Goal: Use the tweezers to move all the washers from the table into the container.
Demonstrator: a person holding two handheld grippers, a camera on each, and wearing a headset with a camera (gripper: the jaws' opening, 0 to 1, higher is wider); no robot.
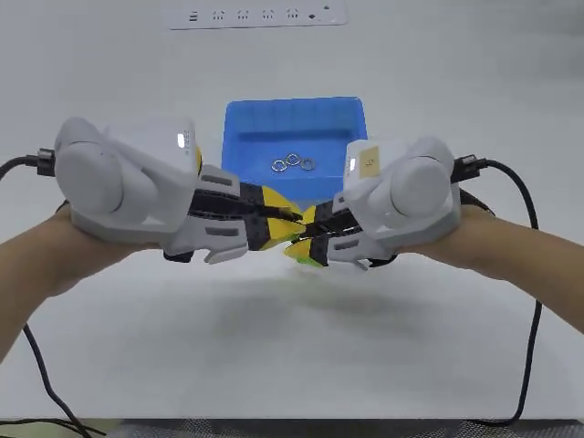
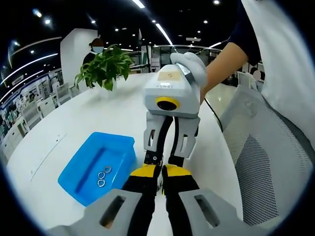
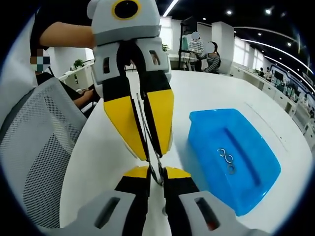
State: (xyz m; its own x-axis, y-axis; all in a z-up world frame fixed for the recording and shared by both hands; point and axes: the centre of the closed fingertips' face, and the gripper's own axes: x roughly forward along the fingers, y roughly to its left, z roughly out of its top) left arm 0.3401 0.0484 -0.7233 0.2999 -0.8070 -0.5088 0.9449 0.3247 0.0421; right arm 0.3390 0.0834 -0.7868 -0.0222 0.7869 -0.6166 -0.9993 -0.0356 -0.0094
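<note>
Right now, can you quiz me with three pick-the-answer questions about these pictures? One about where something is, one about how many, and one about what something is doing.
1. Where are the washers?
A. on the table
B. in the blue container
C. in a hand-held gripper

2. How many washers are there?
A. three
B. one
C. six

3. What is happening with the tweezers?
A. lying flat on the table
B. lying inside the container
C. held between the yellow jaws of the left hand-held gripper

Answers:
1 B: the rings lie on the container's blue floor.
2 A: three rings sit close together.
3 C: the thin metal runs between those jaws, above the table.
</note>
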